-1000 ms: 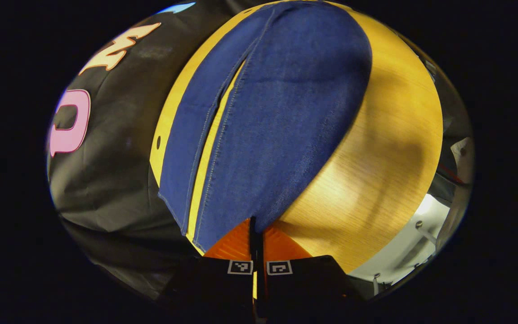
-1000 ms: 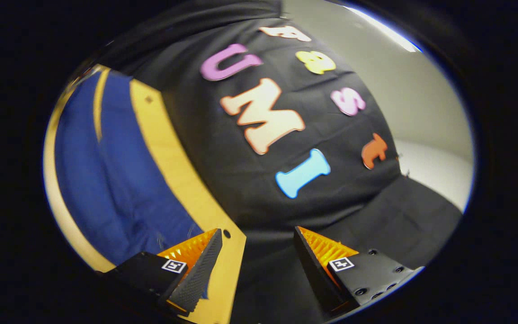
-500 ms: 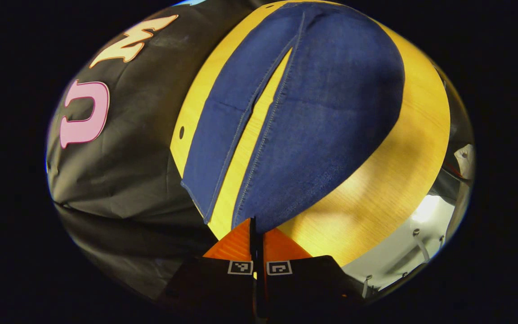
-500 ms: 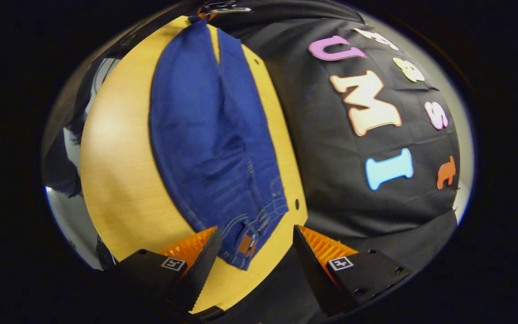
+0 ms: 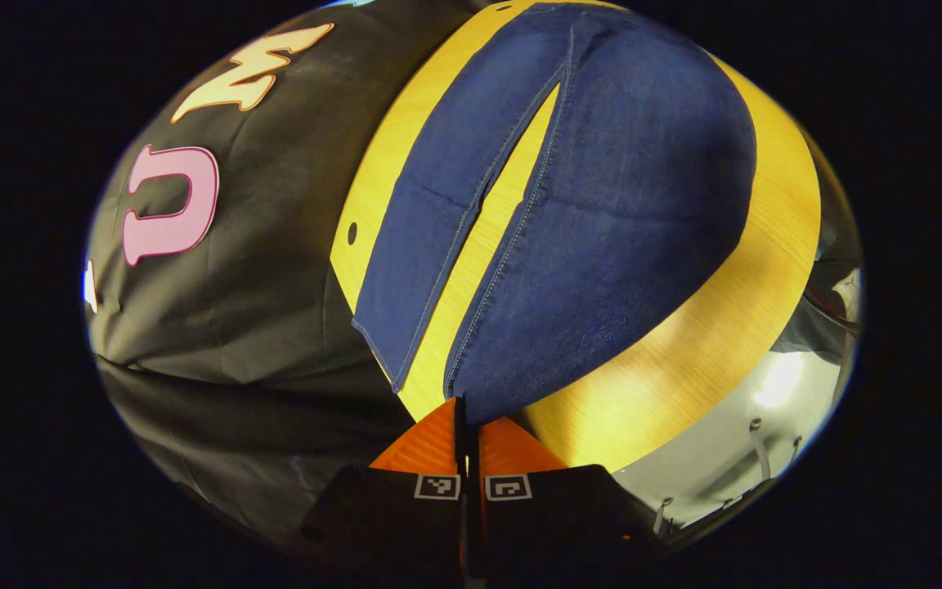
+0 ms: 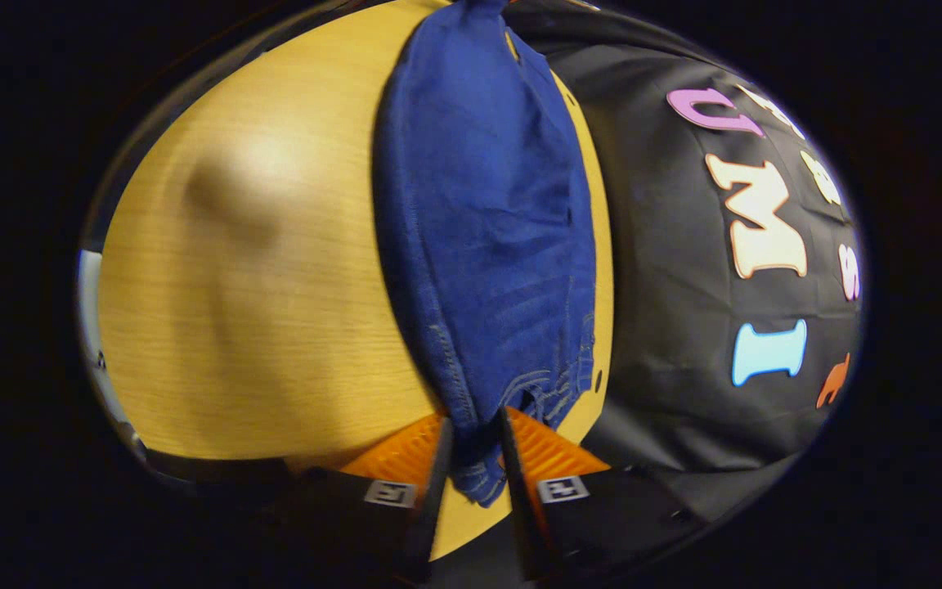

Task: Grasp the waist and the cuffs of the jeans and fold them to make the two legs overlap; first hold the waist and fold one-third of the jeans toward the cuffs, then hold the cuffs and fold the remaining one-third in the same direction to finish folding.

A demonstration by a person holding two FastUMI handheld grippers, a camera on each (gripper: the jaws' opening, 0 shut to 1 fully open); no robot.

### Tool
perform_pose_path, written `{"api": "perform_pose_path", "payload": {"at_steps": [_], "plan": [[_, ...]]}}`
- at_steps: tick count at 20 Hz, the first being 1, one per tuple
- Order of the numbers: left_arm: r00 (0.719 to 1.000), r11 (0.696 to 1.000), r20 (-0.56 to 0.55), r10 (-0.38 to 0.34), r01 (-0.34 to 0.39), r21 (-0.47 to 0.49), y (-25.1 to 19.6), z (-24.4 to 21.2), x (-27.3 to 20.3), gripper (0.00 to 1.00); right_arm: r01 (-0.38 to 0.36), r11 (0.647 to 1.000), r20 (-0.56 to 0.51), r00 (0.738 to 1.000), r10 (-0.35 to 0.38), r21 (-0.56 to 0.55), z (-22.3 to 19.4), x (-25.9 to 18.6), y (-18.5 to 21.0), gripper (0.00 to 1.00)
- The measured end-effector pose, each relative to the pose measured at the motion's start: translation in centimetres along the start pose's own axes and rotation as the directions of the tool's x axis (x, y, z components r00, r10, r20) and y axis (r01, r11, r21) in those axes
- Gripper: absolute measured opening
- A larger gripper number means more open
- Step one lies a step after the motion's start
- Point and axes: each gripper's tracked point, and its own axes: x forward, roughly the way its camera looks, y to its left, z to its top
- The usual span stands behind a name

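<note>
Blue jeans [image 5: 602, 204] lie flat on a round wooden table [image 5: 733, 327], the two legs spread apart with a strip of wood showing between them. In the left gripper view my left gripper [image 5: 467, 413] is shut, its orange fingers pinching the cuff corner of the wider, nearer leg; the other leg [image 5: 438, 237] lies free beside it. In the right gripper view the jeans [image 6: 487, 229] run away from me, and my right gripper [image 6: 473, 446] is shut on the waist [image 6: 479, 483], with denim bunched between both fingers.
The black cloth wall [image 5: 234, 286] hangs close along one side of the table, right beside the jeans [image 6: 684, 327]. A wide bare stretch of table [image 6: 258, 311] lies on the other side. Past the table edge there is a pale floor with metal fittings [image 5: 724, 458].
My right gripper swung from facing the cloth wall to the jeans' waist and went from open to shut on it. The left gripper stayed shut on the cuff, shifting slightly.
</note>
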Motion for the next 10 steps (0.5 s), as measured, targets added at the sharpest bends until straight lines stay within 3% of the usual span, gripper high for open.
{"api": "perform_pose_path", "payload": {"at_steps": [1, 2, 3, 6, 10], "plan": [[1.0, 1.0, -0.006, 0.007, -0.007, -0.005, 0.1, 0.0, -0.1, 0.0, 0.016, 1.0, 0.001, 1.0, -0.016, 0.023, 0.3, 1.0, -0.4, 0.14], [0.999, 0.999, -0.015, 0.028, -0.029, -0.015, 0.6, 0.1, -0.4, 0.0, 0.019, 0.997, -0.011, 1.0, -0.018, 0.081, -0.7, 0.3, -0.4, 0.08], [0.999, 0.999, -0.022, 0.046, -0.047, -0.026, 0.7, 0.0, -0.8, 0.0, 0.026, 0.989, -0.017, 1.0, -0.023, 0.148, -1.1, 0.2, -0.8, 0.07], [0.996, 0.993, -0.018, 0.088, -0.089, -0.079, 2.0, 0.6, -2.4, 0.0, 0.142, 0.945, -0.03, 0.99, -0.139, 0.294, -0.4, -2.1, -5.0, 0.03], [0.986, 0.966, -0.014, 0.163, -0.163, -0.201, 5.3, 1.9, -4.4, 0.0, 0.29, 0.874, -0.043, 0.954, -0.298, 0.39, -0.1, -3.9, -13.2, 0.03]]}}
